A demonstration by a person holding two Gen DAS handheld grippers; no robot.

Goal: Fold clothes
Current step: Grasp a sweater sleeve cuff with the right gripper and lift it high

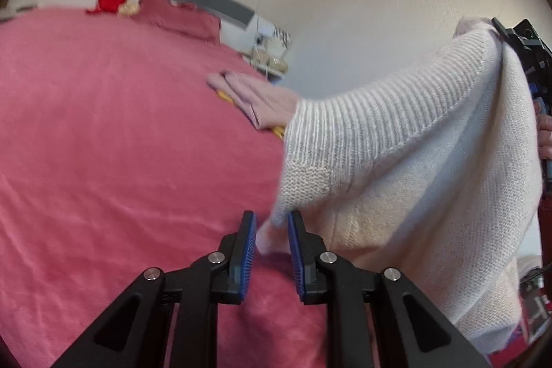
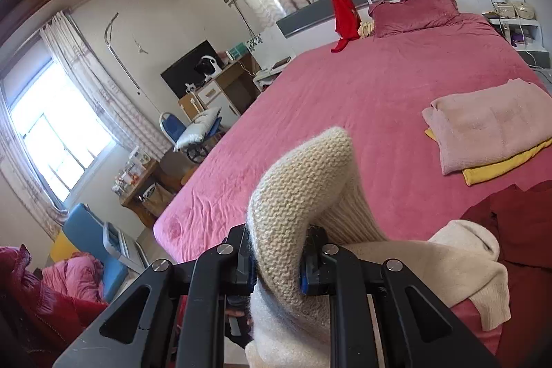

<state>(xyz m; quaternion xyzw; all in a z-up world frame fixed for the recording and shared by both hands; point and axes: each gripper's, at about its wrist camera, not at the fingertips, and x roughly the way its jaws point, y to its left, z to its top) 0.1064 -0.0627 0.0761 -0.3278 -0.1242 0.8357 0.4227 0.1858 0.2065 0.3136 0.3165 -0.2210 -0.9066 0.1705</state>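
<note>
My left gripper (image 1: 272, 240) pinches a corner of the sweater (image 1: 414, 161); my right gripper (image 2: 279, 264) clamps its ribbed edge, the knit stretched between them above the bed (image 1: 120, 126).

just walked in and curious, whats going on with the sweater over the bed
A person is folding laundry with a pair of tongs in each hand. The right tongs are clamped on a thick knit edge of the cream sweater, and the left tongs pinch another corner of it, so it hangs spread above the pink bed. A folded pink garment already lies on a yellow one further up the bed.
</note>
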